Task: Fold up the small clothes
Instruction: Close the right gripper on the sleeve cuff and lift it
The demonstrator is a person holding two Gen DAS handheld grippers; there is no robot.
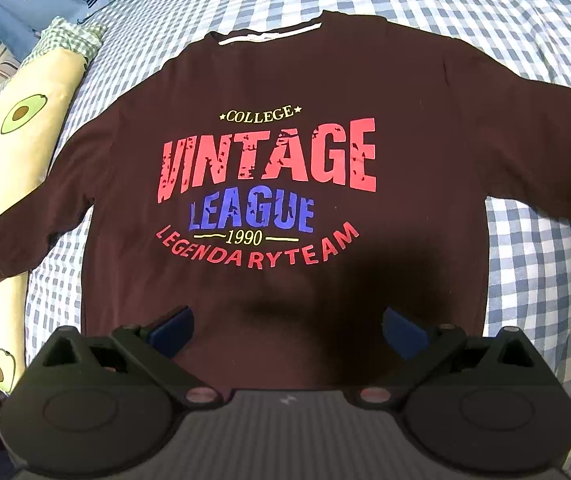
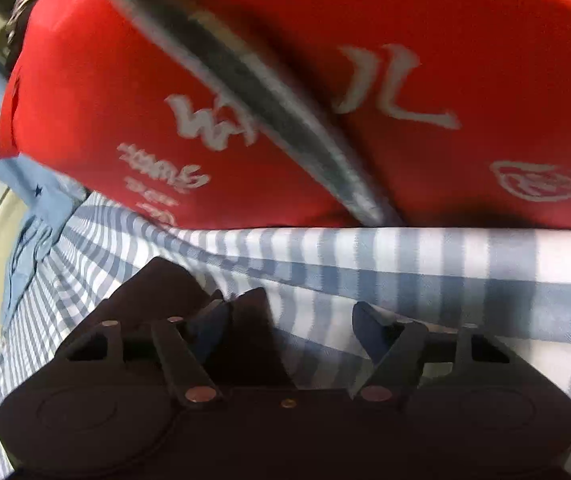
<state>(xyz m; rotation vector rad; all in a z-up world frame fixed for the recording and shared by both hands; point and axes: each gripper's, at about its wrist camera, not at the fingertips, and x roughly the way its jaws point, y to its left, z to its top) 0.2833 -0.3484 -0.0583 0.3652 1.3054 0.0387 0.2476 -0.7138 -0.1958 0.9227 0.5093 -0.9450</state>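
One dark maroon long-sleeved sweatshirt [image 1: 285,168] is lying flat on blue-checked bedsheet [image 1: 525,40]; left claw [image 1: 287,330] and right claw [image 2: 291,330] are hovering spread, gripping nothing.

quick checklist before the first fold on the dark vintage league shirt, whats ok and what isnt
1. Shirt lies flat, print up, collar at the far end: ok.
2. Both sleeves spread out: the one over the avocado pillow yes; the other runs out of frame: cannot tell.
3. Left gripper open above the lower part of the shirt, nothing between its fingers: ok.
4. Right gripper at the shirt: not ok; its fingers stand apart over the checked sheet, facing a red cloth item with white print.
5. Right view sharp enough to judge contact: not ok, blurred.
6. Hem straight: cannot tell, hidden by the left gripper.
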